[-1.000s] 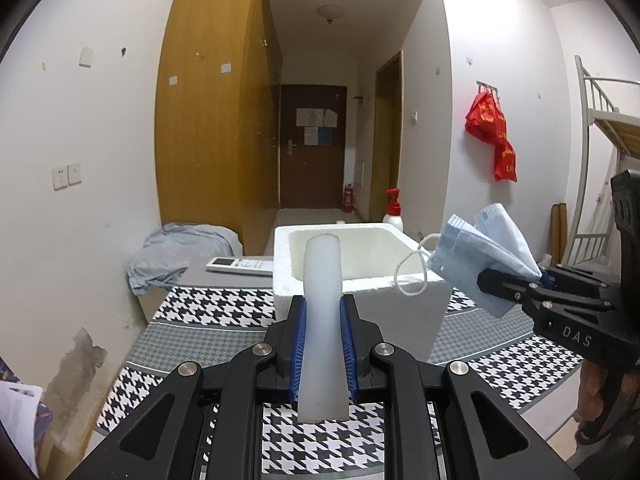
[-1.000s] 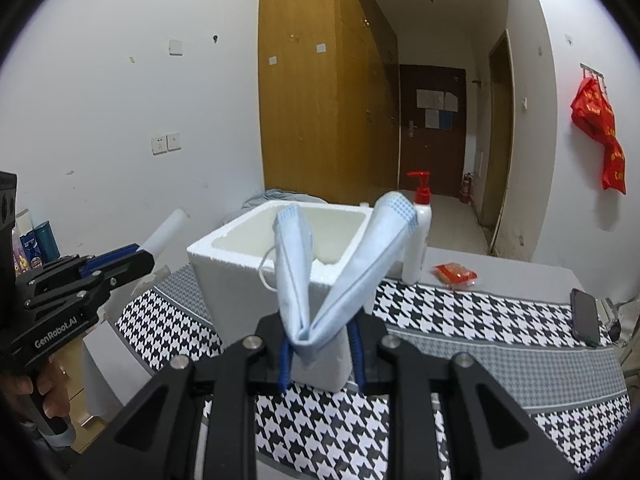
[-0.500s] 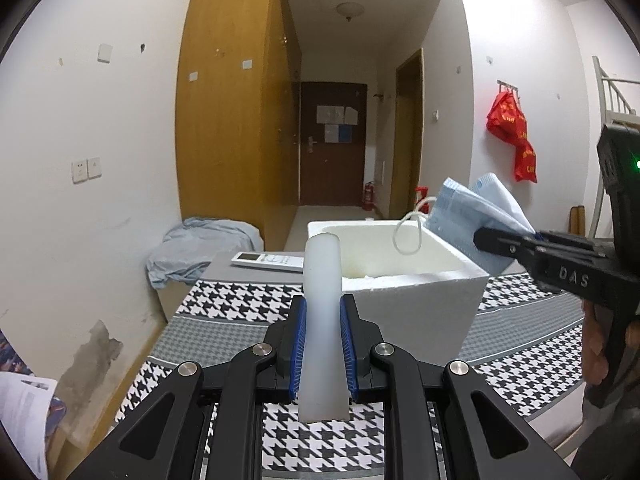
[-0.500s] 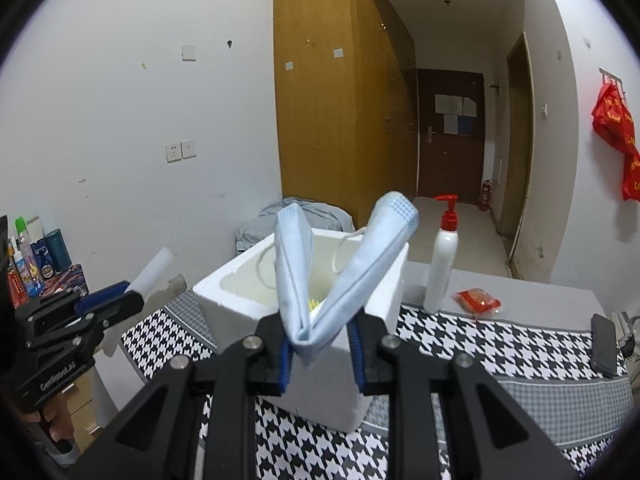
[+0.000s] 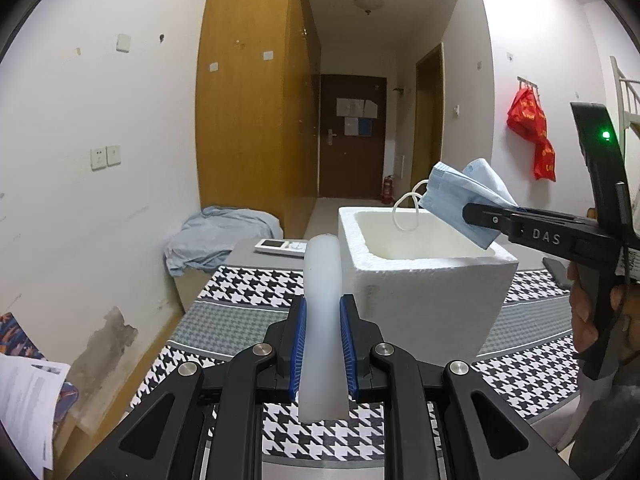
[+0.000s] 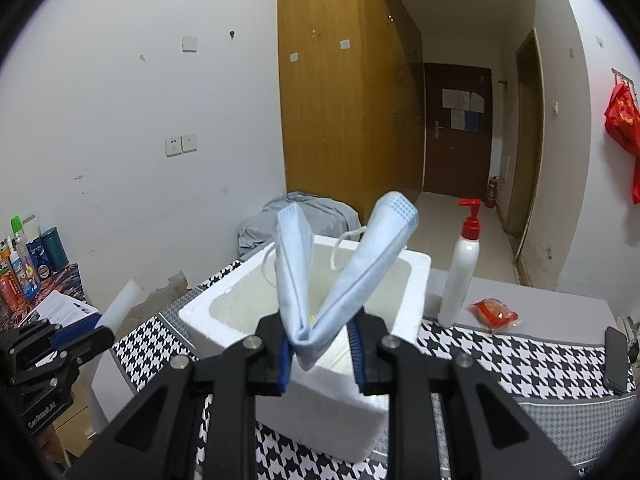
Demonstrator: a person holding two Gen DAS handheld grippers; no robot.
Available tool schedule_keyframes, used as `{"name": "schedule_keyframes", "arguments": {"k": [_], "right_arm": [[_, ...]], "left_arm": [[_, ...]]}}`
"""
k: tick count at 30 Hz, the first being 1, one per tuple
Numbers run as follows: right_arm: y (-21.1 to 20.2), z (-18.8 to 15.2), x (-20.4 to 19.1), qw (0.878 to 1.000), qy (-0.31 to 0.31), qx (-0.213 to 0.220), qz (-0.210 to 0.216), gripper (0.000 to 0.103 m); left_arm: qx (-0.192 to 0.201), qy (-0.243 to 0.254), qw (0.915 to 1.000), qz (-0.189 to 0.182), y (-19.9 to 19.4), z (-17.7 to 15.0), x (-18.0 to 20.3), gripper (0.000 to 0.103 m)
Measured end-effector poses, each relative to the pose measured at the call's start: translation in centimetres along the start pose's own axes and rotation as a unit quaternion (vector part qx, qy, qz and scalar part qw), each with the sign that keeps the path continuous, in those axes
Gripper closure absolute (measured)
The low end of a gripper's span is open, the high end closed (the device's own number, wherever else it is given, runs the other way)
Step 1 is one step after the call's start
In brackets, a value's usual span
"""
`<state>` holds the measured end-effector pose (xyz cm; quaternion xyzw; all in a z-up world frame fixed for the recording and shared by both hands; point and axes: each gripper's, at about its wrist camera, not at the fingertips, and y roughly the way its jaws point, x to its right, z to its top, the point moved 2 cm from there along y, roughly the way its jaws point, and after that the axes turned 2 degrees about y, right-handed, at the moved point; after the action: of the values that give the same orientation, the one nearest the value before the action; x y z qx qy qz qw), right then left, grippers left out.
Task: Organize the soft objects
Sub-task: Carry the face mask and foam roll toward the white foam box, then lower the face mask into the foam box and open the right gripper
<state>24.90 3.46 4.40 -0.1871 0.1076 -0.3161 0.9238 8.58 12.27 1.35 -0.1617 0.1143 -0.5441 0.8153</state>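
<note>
The right gripper (image 6: pixel 320 354) clamps a folded mask (image 6: pixel 340 272) above the foam box (image 6: pixel 404 280), while the left gripper (image 5: pixel 322 350) clamps a white tube (image 5: pixel 322 320).

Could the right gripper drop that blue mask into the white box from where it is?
Probably yes: the right gripper holds the blue mask right over the open white foam box, and nothing covers the opening.

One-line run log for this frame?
left gripper: shut on foam strip | right gripper: shut on face mask, above foam box
</note>
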Motion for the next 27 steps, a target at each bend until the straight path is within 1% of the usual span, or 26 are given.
{"name": "schedule_keyframes", "arguments": {"k": [9,15,27], "right_arm": [[2.0,0.3,-0.4,1.000,-0.009,-0.012,-0.007,0.075],[3.1,0.4,-0.6,1.000,-0.013,-0.025,-0.013,0.075],[4.2,0.9,-0.9,0.999,-0.016,-0.033,-0.019,0.075]], "left_arm": [[-0.003,-0.006,1.0000,0.002,0.6,-0.4,-0.7,0.085],[-0.005,-0.016,0.9998,-0.005,1.2,-0.3,-1.2,0.085],[-0.006,-0.027,0.9996,-0.005,1.8,-0.5,-2.0,0.085]]}}
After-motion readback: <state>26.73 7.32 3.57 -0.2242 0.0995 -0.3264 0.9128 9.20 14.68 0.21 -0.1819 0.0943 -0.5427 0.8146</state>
